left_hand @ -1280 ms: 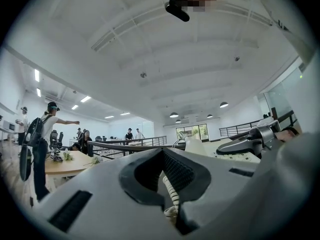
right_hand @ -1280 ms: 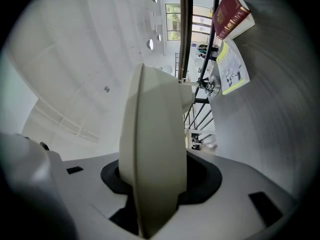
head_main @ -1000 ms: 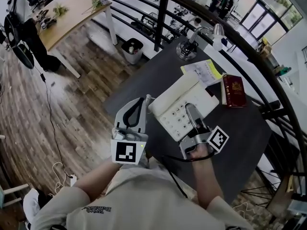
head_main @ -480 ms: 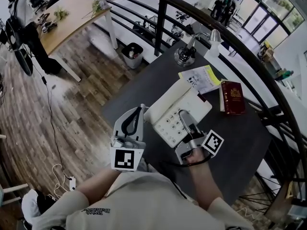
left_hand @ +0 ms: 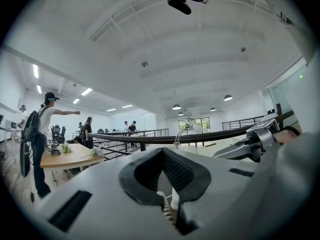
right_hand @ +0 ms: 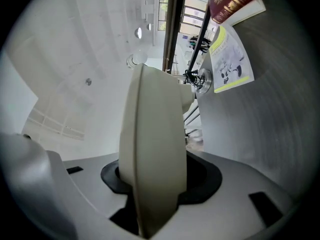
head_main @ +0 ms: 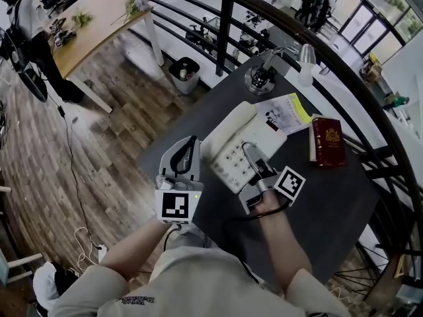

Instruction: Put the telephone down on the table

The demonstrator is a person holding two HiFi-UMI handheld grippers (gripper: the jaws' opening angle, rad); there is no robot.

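Note:
A white desk telephone (head_main: pixel 241 140) hangs low over the dark table (head_main: pixel 330 197), keypad up. My right gripper (head_main: pixel 250 156) is shut on its near edge. In the right gripper view the phone's body (right_hand: pixel 152 149) stands edge-on between the pads, and the table (right_hand: pixel 280 134) fills the right side. Whether the phone touches the table I cannot tell. My left gripper (head_main: pixel 194 140) is beside the phone's left corner with its fingertips together. In the left gripper view (left_hand: pixel 162 151) the white coiled cord (left_hand: pixel 167 211) sits caught in the gap between the fingers.
A red book (head_main: pixel 328 142) and a yellow-edged leaflet (head_main: pixel 285 113) lie to the right of the phone. A desk lamp (head_main: pixel 264 78) stands at the far corner. A dark railing (head_main: pixel 225 25) curves behind the table. Beyond the table's left edge is wooden floor with a bin (head_main: pixel 185 74).
Both grippers and the telephone have shifted together, lower and to the left, away from the red book. Neither grip has changed.

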